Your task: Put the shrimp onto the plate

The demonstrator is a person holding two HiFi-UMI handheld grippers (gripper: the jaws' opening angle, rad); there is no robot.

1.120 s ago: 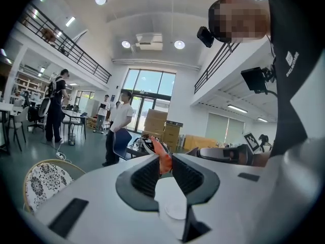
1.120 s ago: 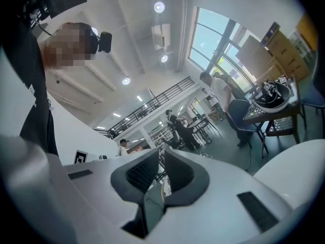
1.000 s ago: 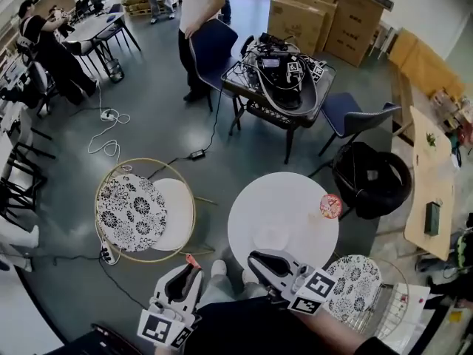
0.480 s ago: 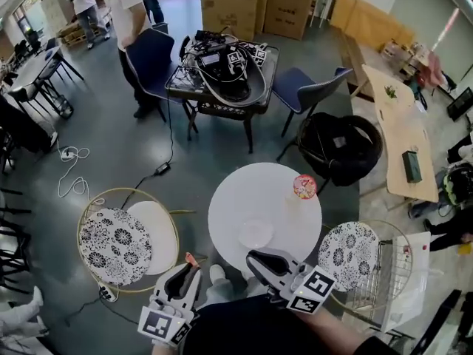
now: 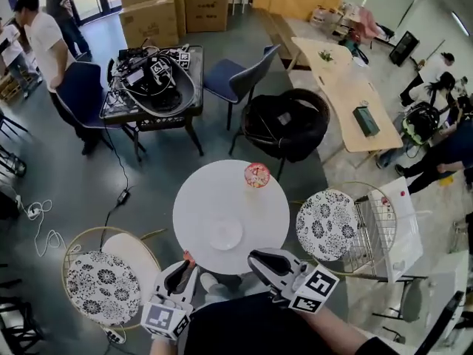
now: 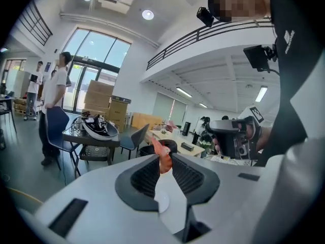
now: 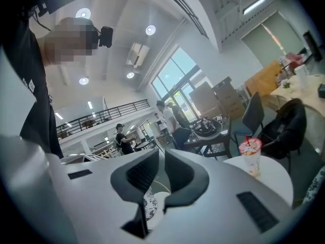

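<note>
A small white plate (image 5: 225, 234) lies on the round white table (image 5: 251, 198), near its front edge. My left gripper (image 5: 185, 264) hovers just off that edge, left of the plate, and is shut on an orange shrimp (image 5: 188, 257). In the left gripper view the shrimp (image 6: 163, 158) sticks up between the tips of the left gripper (image 6: 163, 162). My right gripper (image 5: 256, 257) is at the table's front edge, right of the plate. In its own view the right gripper (image 7: 161, 155) has its jaws close together with nothing between them.
A lidded drink cup (image 5: 256, 174) with a straw stands at the table's far edge, also in the right gripper view as the cup (image 7: 250, 154). Patterned-cushion chairs (image 5: 103, 287) (image 5: 325, 224) flank the table. A wire rack (image 5: 373, 228) stands to the right. A black chair (image 5: 284, 128) is behind.
The head view has swung, so the table and chairs have slid left in the picture. Both grippers stay at the table's near edge, the left still shut on the shrimp.
</note>
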